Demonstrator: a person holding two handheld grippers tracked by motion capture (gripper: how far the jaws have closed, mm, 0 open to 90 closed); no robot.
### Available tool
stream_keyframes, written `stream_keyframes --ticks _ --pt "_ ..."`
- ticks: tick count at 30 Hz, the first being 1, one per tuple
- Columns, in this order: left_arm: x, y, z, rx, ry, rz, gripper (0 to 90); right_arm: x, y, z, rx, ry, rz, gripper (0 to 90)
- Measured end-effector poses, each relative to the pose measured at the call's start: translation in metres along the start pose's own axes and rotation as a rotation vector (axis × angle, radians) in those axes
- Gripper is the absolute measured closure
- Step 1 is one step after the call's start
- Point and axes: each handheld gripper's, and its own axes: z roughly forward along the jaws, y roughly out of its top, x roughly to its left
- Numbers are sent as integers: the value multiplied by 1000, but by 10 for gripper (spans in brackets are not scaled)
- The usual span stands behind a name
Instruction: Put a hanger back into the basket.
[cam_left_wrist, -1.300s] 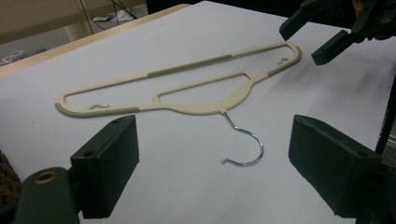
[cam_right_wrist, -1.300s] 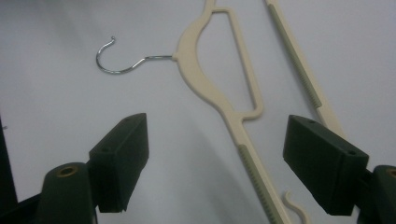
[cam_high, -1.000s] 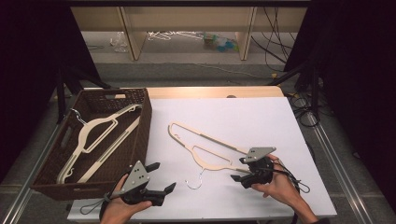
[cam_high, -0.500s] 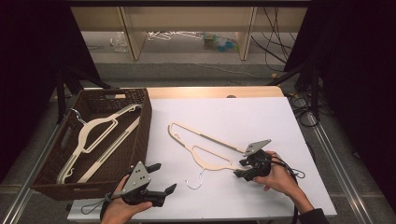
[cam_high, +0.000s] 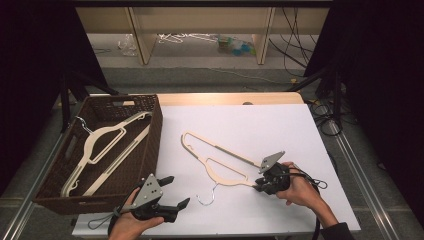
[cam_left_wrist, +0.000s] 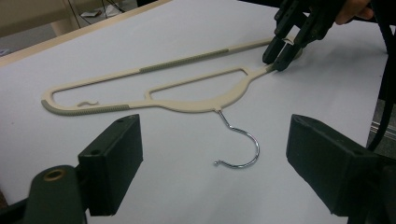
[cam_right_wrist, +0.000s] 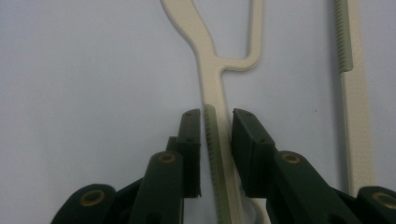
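The white table (cam_high: 300, 130) is the largest thing here, and no brand, label or writing can be read on it or on anything upon it. At its left side stands a dark woven basket (cam_high: 150, 145) with two cream hangers (cam_high: 107, 132) lying inside.

On the open white surface lies one more cream hanger (cam_high: 220, 150). It lies flat. In the high view its long axis runs diagonally, from the far left end down to the near right end. Its metal hook (cam_high: 207, 196) points toward the person's edge of the table and curls there. A grey ribbed strip runs along each end of the hanger.

The right gripper (cam_high: 261, 186) is at the near right end of this hanger. Its jaws have just been closing, and the thin arm of the hanger is between them; in the right gripper view the left pad touches the ribbed edge, while a very narrow gap is seen at the right pad.

The left gripper (cam_high: 175, 192) is held just above the near edge of the table, beside the basket. Its jaws stand wide apart with nothing between them, and they point toward the hook.
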Motion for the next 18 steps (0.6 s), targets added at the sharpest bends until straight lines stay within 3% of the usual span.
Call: stream_keyframes --ticks 4,11,18 --pt "-3 0 3 10 -8 1 187 -3 0 1 2 20 -17 731" --pt "-2 -1 5 24 -19 15 188 -6 7 2 60 53 -26 731" --pt "0 0 5 24 -5 15 189 -3 10 2 75 28 -35 789"
